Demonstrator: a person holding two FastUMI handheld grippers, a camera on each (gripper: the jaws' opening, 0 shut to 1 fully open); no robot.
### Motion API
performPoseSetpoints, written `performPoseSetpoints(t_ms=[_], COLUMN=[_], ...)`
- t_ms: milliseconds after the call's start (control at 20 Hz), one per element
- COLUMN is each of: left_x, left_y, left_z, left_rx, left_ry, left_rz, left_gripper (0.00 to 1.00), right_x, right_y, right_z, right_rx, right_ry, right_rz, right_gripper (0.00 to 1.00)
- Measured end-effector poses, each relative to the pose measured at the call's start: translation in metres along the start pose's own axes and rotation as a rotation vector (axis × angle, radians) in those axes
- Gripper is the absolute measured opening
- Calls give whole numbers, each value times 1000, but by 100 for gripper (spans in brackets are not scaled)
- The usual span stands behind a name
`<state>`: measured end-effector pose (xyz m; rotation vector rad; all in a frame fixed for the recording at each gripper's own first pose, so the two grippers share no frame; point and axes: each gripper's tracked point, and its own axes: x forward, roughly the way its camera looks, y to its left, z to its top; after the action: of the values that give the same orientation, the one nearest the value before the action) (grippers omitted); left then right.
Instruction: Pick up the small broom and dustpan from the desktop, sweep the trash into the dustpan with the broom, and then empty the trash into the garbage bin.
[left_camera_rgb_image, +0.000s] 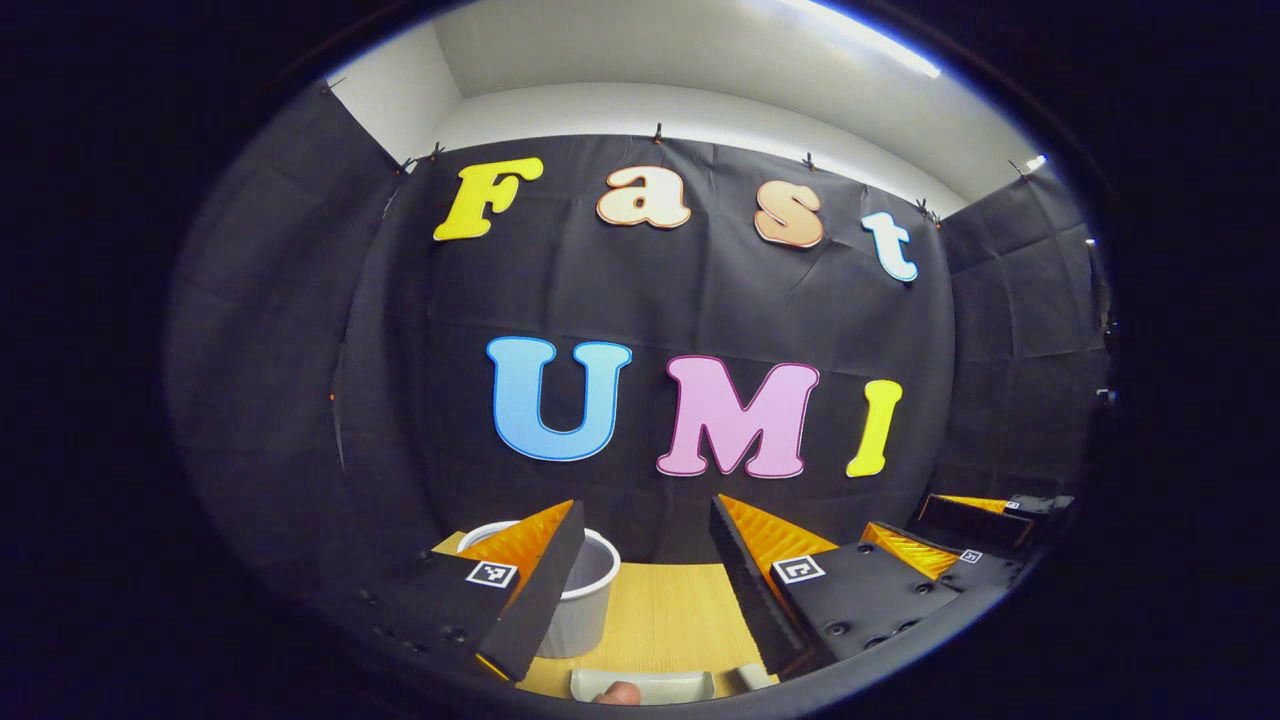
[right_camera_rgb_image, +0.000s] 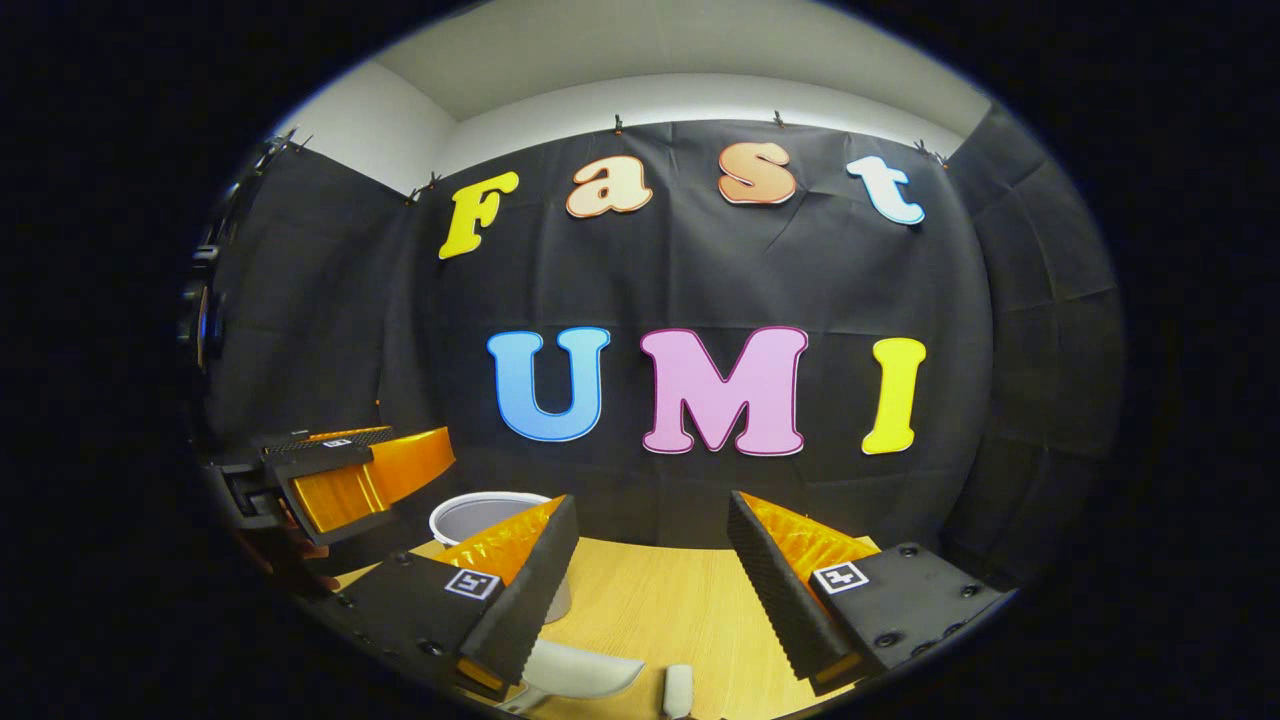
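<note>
Ahead of the left tool (left_camera_rgb_image: 645, 555), whose fingers stand spread and hold nothing, a round pale grey plastic garbage bin (left_camera_rgb_image: 585, 595) sits on the light wooden table (left_camera_rgb_image: 665, 620), just behind its left finger. Below the right tool (right_camera_rgb_image: 650, 565), likewise released, lie a pale dustpan (right_camera_rgb_image: 580, 668) and a small white handle (right_camera_rgb_image: 678, 690), probably the broom's.

A white garbage bin (left_camera_rgb_image: 585, 590) is standing upright and open-topped at the back of the bench (left_camera_rgb_image: 665, 615), near the black wall. In the right gripper view a pale dustpan (right_camera_rgb_image: 580, 668) is lying flat at the front edge, with a small pale handle-like piece (right_camera_rgb_image: 678, 690) just beside it, apart; what it belongs to is unclear.
</note>
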<state>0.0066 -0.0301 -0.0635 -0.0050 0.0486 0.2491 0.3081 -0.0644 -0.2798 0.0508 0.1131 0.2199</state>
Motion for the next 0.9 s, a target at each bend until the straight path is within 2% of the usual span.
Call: performPoseSetpoints(t_ms=[300, 350, 400, 500, 900], left_x=[5, 6, 7, 9, 6], left_y=[-1, -1, 0, 2, -1], left_z=[-9, -11, -12, -15, -14], left_rx=[-32, -37, -30, -9, -24], left_ry=[43, 52, 58, 73, 112], left_rz=[0, -2, -4, 15, 34], left_gripper=[75, 78, 75, 75, 75], right_x=[4, 4, 5, 8, 14], right_y=[-2, -1, 0, 3, 7], right_z=[-9, -10, -10, -15, -28], right_rx=[15, 15, 17, 18, 10], right_ry=[30, 27, 26, 35, 63], right_rz=[-4, 3, 7, 15, 26], right_gripper=[97, 97, 98, 97, 97])
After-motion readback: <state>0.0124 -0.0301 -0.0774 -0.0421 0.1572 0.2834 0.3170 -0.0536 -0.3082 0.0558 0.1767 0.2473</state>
